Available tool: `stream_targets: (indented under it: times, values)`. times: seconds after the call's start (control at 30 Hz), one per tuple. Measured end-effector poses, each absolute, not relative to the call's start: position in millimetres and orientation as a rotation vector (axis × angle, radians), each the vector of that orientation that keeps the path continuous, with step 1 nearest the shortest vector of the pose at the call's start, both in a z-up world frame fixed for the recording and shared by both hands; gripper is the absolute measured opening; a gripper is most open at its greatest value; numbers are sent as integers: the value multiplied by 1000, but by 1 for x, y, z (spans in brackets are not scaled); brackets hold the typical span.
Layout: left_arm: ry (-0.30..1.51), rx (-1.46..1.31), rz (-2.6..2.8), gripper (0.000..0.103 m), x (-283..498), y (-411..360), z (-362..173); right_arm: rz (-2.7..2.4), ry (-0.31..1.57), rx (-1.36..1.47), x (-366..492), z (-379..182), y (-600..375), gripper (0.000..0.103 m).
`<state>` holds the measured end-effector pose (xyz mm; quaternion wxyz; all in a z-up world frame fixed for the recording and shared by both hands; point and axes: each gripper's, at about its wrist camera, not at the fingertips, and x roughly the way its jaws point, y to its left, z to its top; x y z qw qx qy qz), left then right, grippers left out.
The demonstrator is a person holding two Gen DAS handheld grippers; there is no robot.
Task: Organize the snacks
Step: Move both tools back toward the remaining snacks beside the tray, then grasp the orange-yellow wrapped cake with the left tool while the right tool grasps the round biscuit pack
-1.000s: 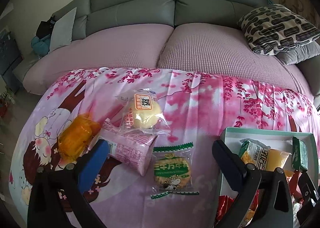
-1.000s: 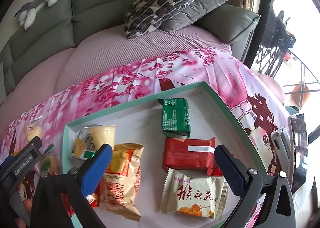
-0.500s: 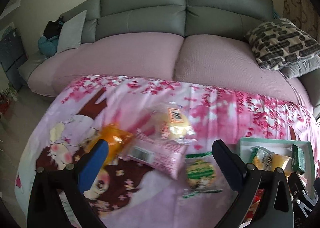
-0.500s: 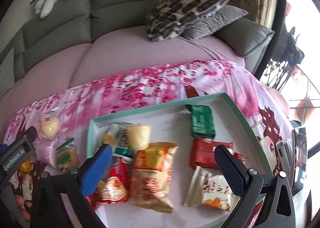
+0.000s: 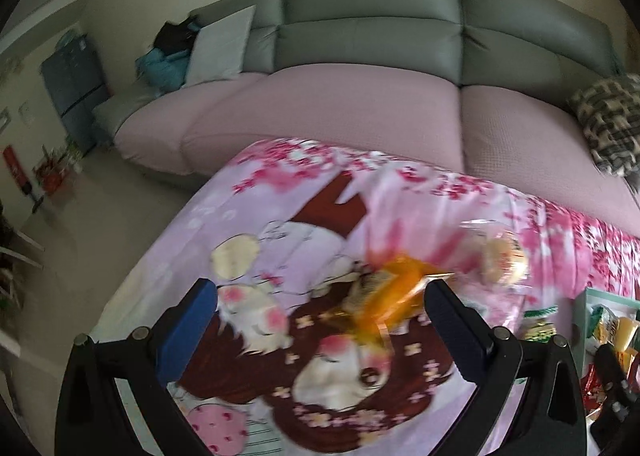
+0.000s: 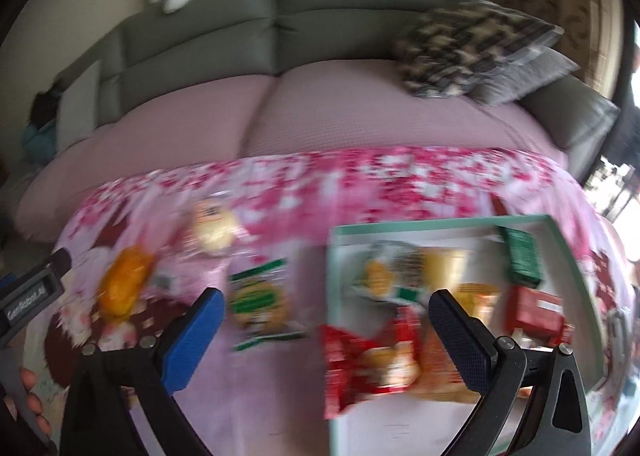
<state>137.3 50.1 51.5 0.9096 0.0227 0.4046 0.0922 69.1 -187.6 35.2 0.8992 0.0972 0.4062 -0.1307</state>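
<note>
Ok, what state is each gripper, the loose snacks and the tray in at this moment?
left gripper: open, empty, above the cloth
right gripper: open, empty
orange packet: loose on the cloth
green biscuit pack: outside the tray
bun packet: outside the tray
tray: lidless, holding several packets

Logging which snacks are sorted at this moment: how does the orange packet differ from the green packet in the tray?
The orange packet lies loose on the pink cloth, left of the tray; the green packet sits inside the tray near its far right corner. The orange packet looks rounded and puffy; the green packet looks flat and rectangular. The orange packet lies just ahead of the open left gripper; the green packet lies beyond the open right gripper. Neither is gripped.
</note>
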Motion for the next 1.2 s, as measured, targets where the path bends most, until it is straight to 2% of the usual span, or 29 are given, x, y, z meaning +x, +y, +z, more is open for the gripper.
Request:
stream_targets:
  times: [0.23,0.5,1.0,1.2]
  values:
    - [859,-17,223,103,128,94,45,-169,858,118,83,25,-134,103]
    - [901,-68,205,103,139,107,29,-92,868,63,89,10,-98,103]
    - [1023,-229,-84,103,183,75,-13,-19,909,203,110,-33,-106,103]
    - [1027,-146,-131,103,200,52,-24,-12,900,201,114,-39,-104,103]
